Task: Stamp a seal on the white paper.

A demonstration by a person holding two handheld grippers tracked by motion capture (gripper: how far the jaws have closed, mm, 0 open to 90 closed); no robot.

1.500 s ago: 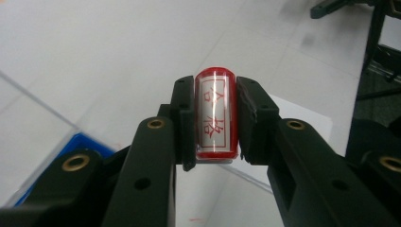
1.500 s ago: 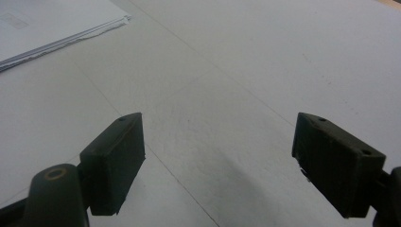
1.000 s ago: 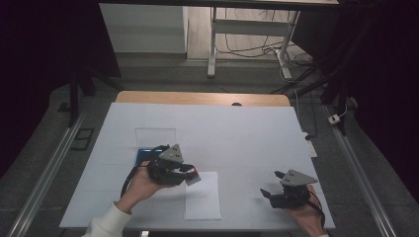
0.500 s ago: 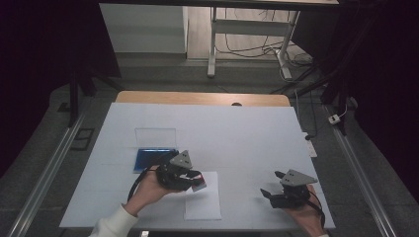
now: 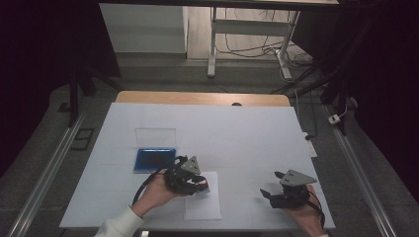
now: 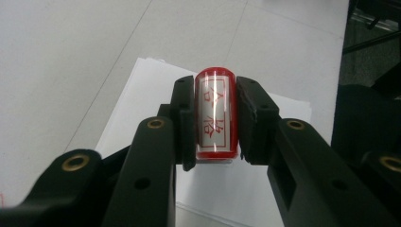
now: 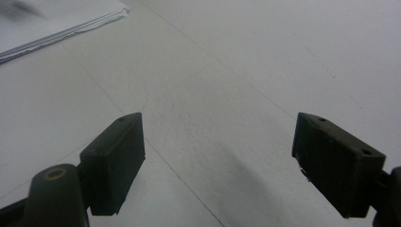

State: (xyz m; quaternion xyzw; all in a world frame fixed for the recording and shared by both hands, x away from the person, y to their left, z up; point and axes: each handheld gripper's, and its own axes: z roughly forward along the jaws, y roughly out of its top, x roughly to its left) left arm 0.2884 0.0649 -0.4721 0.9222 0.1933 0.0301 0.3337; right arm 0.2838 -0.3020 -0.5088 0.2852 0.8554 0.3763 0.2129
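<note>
A red stamp (image 6: pixel 215 115) with a white label and red characters is clamped between the two black jaws of my left gripper (image 6: pixel 215 118). That left gripper (image 5: pixel 200 183) hangs over the top edge of a small stack of white paper (image 5: pixel 203 205) near the table's front. The same paper stack (image 6: pixel 142 90) lies right under the stamp. My right gripper (image 5: pixel 269 193) rests at the front right, open. Its jaws (image 7: pixel 217 165) stand wide apart over bare table with nothing between them.
A blue ink pad (image 5: pixel 154 159) lies left of the paper, its clear lid (image 5: pixel 155 136) standing open behind it. A corner of the paper stack (image 7: pixel 61 23) lies off to one side of the right gripper. The white table top (image 5: pixel 237 133) stretches back to a wooden edge.
My left gripper has moved right and down from over the blue ink pad to over the paper, still holding the stamp. The right gripper has stayed put.
</note>
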